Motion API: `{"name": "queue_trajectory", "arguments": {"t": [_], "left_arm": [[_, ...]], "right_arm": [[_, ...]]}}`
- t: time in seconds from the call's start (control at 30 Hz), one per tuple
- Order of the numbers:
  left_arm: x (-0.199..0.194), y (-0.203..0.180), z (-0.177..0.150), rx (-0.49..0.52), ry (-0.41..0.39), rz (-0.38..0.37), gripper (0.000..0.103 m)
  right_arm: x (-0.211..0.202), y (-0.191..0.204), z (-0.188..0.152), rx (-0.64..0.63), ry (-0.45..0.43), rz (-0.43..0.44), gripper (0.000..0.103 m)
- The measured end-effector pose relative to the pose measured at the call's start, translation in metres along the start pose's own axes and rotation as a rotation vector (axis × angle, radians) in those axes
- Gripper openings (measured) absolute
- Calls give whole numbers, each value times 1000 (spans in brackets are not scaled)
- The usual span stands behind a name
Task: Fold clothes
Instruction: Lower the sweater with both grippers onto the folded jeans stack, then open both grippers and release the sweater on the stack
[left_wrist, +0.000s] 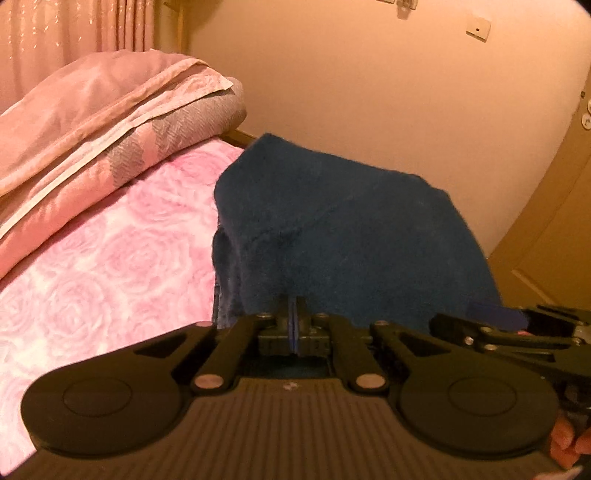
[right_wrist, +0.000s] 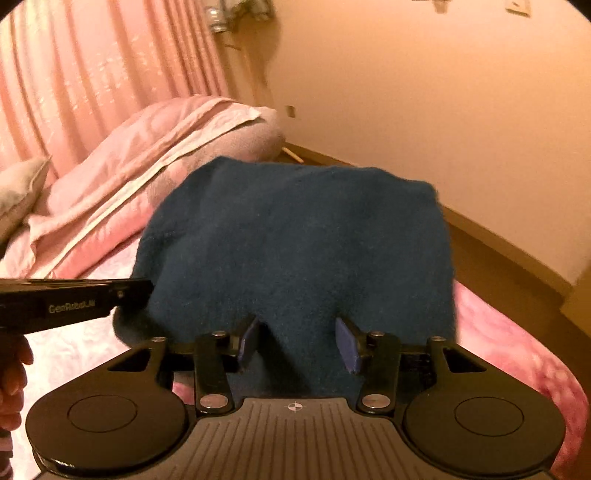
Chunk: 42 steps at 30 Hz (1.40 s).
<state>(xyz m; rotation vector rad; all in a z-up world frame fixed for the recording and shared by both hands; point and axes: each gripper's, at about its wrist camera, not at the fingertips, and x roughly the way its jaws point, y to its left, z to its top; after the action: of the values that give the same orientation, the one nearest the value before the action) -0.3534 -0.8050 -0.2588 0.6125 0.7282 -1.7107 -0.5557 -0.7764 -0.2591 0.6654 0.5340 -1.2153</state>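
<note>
My left gripper (left_wrist: 294, 325) has its blue pads pressed together, and the edge of the dark blue fleece garment (left_wrist: 354, 236) runs down to the fingertips; I read it as pinching that edge, though the cloth between the pads is too thin to make out. My right gripper (right_wrist: 300, 343) stands with its jaws spread, the blue pads (right_wrist: 347, 345) apart on either side of a hanging point of the same garment (right_wrist: 295, 243); the pads do not press on it as far as I can see.

From the right wrist view, the left gripper's black body (right_wrist: 74, 302) enters just left of the right fingers, its tip against the garment's near left corner. A hand (right_wrist: 14, 373) holds it from below. From the left wrist view, the right gripper (left_wrist: 517, 328) lies just to the right of the left fingers, at the garment's near edge.

The garment lies ahead of both grippers as a raised, rumpled mass, spreading away from the fingertips. It rests on a pink rose-patterned bedspread (left_wrist: 110, 266), which shows left of the left gripper and right of the right one.

Further out on the left, folded pink and grey bedding (left_wrist: 110, 122) is stacked on the bed. Behind it hangs a pink curtain (right_wrist: 92, 74). A plain wall (left_wrist: 369, 92) stands beyond the garment, and a wooden door (left_wrist: 554, 240) lies far right.
</note>
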Motion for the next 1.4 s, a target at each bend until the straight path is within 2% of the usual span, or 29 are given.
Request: {"name": "queue_trajectory", "arguments": {"t": [0.03, 0.1, 0.2, 0.33, 0.5, 0.57, 0.67, 0.87, 0.93, 1.13, 1.23, 1.4], "left_arm": [[-7, -3, 0, -3, 13, 4, 6], [-25, -9, -2, -4, 33, 28, 13], [-61, -10, -9, -7, 51, 43, 19], [-110, -9, -21, -10, 73, 49, 23], [-174, -4, -40, -22, 96, 75, 26], [-200, -4, -47, -35, 105, 83, 28], [-239, -6, -56, -39, 112, 81, 29], [-309, -22, -70, 25, 93, 82, 41], [-325, -28, -72, 52, 82, 86, 46], [-372, -44, -84, 129, 2, 91, 61], [-390, -46, -88, 131, -24, 75, 62], [-406, -49, -93, 130, -23, 74, 62]], "right_arm": [[-10, 1, -3, 12, 10, -11, 71], [-30, 3, -10, 36, 30, -33, 85], [-58, 14, -28, 92, 68, -44, 85], [-94, 34, -42, 154, 91, -77, 85], [-144, 58, -47, 201, 105, -72, 87], [-171, 71, -51, 202, 93, -80, 88], [-211, 88, -56, 212, 61, -84, 101], [-276, 114, -64, 206, 19, -112, 102], [-293, 122, -67, 185, 13, -132, 102], [-330, 150, -76, 74, -34, -274, 102], [-345, 156, -80, 107, -71, -275, 102], [-357, 163, -83, 134, -75, -263, 102]]}}
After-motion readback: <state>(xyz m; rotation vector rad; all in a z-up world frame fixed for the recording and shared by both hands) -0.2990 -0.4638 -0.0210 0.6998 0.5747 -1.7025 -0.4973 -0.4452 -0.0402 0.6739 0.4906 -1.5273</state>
